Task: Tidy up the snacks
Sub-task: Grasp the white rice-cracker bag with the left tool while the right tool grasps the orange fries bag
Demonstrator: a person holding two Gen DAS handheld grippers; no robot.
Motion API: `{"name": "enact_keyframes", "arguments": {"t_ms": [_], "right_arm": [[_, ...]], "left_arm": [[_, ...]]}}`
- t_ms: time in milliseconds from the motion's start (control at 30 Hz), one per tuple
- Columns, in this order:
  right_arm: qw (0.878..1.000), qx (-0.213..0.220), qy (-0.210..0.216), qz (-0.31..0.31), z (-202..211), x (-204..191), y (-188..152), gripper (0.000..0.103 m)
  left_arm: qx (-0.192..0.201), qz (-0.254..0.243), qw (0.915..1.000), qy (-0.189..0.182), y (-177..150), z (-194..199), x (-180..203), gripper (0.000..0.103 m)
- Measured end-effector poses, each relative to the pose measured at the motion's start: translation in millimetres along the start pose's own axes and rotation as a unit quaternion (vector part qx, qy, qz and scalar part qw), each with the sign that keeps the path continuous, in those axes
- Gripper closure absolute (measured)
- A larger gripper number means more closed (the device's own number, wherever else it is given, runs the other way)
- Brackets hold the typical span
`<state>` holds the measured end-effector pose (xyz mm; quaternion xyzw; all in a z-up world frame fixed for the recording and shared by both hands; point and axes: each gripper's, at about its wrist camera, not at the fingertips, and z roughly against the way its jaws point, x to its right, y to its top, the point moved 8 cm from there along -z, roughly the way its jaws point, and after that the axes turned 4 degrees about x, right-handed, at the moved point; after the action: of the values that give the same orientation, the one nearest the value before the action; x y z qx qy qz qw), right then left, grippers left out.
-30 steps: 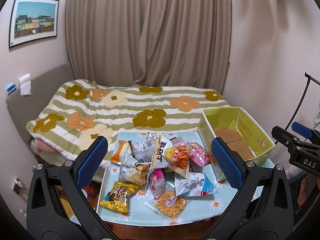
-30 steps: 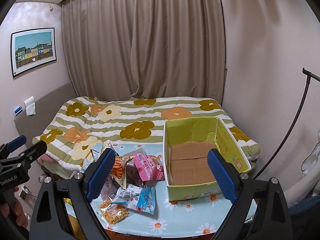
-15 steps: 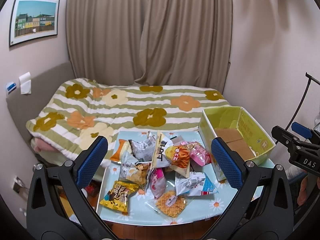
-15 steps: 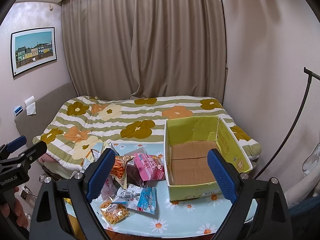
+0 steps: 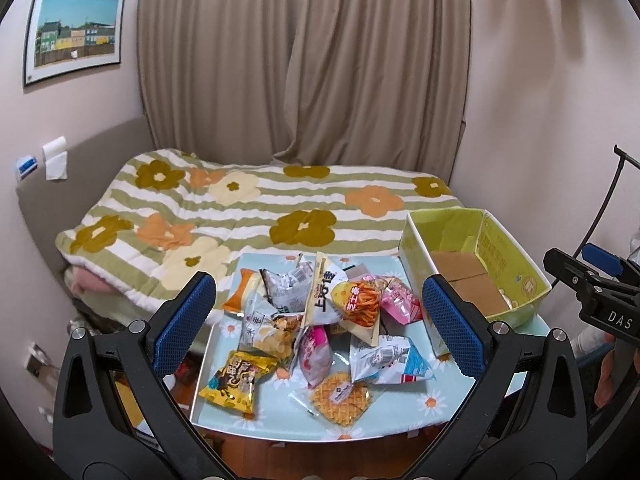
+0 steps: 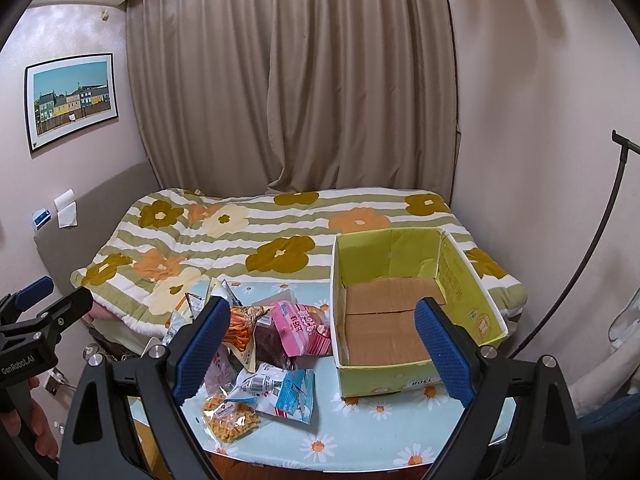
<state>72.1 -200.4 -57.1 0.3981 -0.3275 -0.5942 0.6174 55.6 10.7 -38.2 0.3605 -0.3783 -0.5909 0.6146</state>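
1. Left wrist view: left gripper (image 5: pixel 318 316) spread wide, blue pads well apart, nothing between them, held above the near edge of the daisy-print table (image 5: pixel 404 412).
2. Snack pile (image 5: pixel 320 320) heaped on the table's middle and left part. Yellow packet (image 5: pixel 236 380) at near left; waffle pack (image 5: pixel 340 394) at near centre, just beside a blue-and-white packet (image 5: pixel 384 360). Orange-stick bag (image 5: pixel 362 306) on top of the heap, pink packet (image 5: pixel 400 300) behind it.
3. Green cardboard box (image 5: pixel 516 268) at the table's right end, open-topped, brown floor showing. Right gripper body visible at far right.
4. Right wrist view: right gripper (image 6: pixel 320 346) also spread wide, holding nothing, above the table (image 6: pixel 360 420).
5. Box (image 6: pixel 380 376) sits straight ahead between the pads, no snacks seen inside. Pink packet (image 6: pixel 304 328) close to its left wall; whether they touch, cannot tell. Blue-and-white packet (image 6: pixel 288 394) and waffle pack (image 6: pixel 230 420) lie nearer.
6. Flowered quilt (image 6: pixel 280 236) on the bed beyond the table.
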Motion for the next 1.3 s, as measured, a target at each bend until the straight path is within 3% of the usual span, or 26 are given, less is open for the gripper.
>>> {"name": "enact_keyframes", "arguments": {"t_ms": [200, 400, 633, 833, 1033, 1300], "right_arm": [[0.999, -0.025, 0.038, 0.01, -13.0, 4.0, -3.4, 0.011], [0.99, -0.061, 0.119, 0.032, -49.1, -19.8, -22.5, 0.011], [0.975, -0.108, 0.187, 0.047, -103.6, -59.4, -47.9, 0.011], [0.964, -0.157, 0.208, 0.053, -158.3, -88.2, -69.0, 0.011], [0.956, -0.213, 0.194, 0.049, -205.4, -98.0, -91.9, 0.011], [0.945, -0.243, 0.22, 0.024, -237.7, -105.2, -105.9, 0.011]], "left_arm": [[-0.03, -0.006, 0.9995, 0.011, -9.5, -14.6, -15.5, 0.001], [-0.078, 0.004, 0.9965, 0.029, -43.4, -41.0, -42.8, 0.0], [-0.154, -0.002, 0.9881, 0.002, -84.8, -103.4, -72.8, 0.001], [-0.219, -0.015, 0.9751, -0.031, -121.9, -168.3, -88.9, 0.001], [-0.265, -0.042, 0.9612, -0.063, -147.8, -218.5, -93.9, 0.001], [-0.3, -0.069, 0.9456, -0.106, -166.8, -259.0, -91.0, 0.001]]}}
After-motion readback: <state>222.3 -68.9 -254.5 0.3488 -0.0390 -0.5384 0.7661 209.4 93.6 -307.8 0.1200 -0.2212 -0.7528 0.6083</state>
